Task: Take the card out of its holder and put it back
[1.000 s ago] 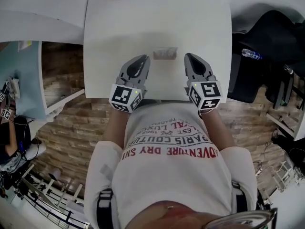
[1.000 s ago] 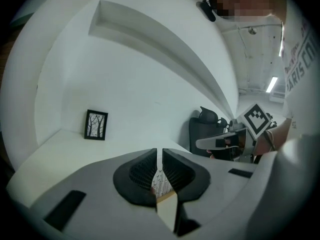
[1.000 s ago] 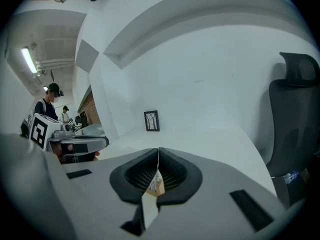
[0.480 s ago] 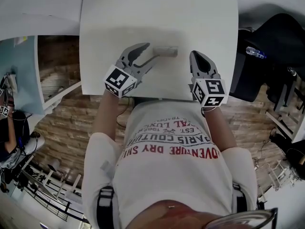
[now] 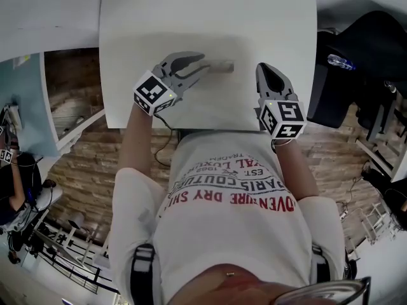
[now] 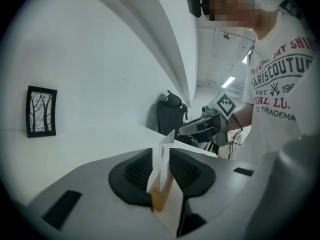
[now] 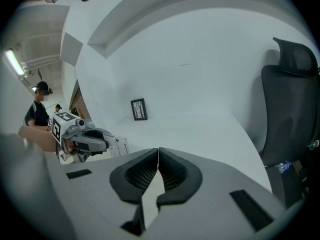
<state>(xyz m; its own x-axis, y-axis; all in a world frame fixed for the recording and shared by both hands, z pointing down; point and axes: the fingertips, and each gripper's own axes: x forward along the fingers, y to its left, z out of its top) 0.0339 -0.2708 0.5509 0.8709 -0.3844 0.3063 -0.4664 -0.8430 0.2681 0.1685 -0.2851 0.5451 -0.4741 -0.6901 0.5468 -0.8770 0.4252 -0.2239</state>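
Note:
A clear card holder on a small wooden base (image 5: pixel 220 66) stands on the white table (image 5: pixel 267 24), with a white card (image 6: pixel 166 156) upright in it. My left gripper (image 5: pixel 202 63) reaches in from the left. Its jaws are closing on the holder's near end, and the black pads (image 6: pixel 137 171) meet its sides in the left gripper view. The wooden base (image 6: pixel 160 196) sits low between them. My right gripper (image 5: pixel 266 70) hovers to the right of the holder, shut and empty, a short way off.
A small black-framed picture (image 7: pixel 139 109) stands at the table's far edge. A black office chair (image 7: pixel 290 109) is to the right of the table, and a light blue desk (image 5: pixel 25 100) to the left. Brick-pattern floor lies below the table's near edge.
My left gripper has swung forward and right from the near edge to the holder, and its jaws have opened around it. The right gripper has hardly moved.

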